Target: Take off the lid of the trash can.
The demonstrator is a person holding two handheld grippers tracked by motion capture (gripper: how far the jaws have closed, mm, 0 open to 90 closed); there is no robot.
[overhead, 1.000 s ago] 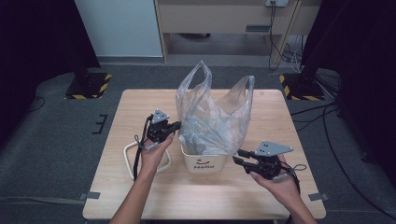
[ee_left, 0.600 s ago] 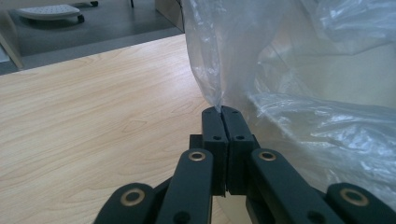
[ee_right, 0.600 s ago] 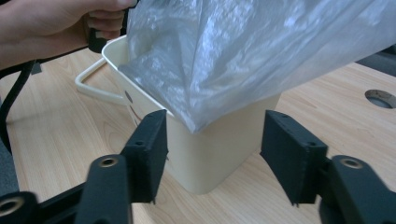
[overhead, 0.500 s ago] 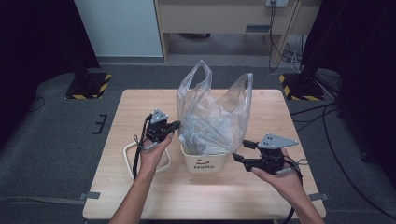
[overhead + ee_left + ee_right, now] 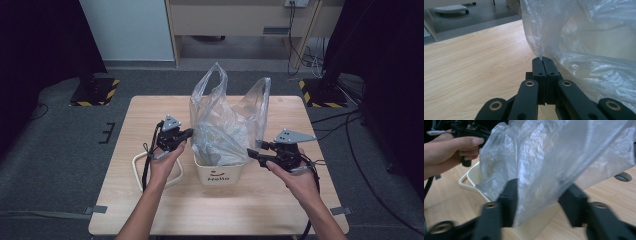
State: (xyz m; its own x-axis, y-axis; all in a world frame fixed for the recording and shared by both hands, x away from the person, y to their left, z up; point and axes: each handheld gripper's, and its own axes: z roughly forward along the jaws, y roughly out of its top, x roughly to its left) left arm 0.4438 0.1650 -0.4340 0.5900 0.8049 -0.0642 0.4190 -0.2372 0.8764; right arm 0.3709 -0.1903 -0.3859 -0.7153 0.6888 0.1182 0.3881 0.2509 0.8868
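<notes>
While our left gripper (image 5: 543, 60) pinches the clear plastic bag (image 5: 227, 125) standing in the cream bin (image 5: 218, 172) mid-table, our right gripper (image 5: 540, 202), just closing, straddles its other side, jaws apart.

We see a light wooden table (image 5: 150, 130) on grey carpet (image 5: 60, 150). Beyond it stand a pale blue panel (image 5: 125, 27) and a wooden cabinet (image 5: 240, 20). Yellow-and-black striped bases (image 5: 95, 92) sit at both far corners, with dark curtains (image 5: 390, 60) alongside.
</notes>
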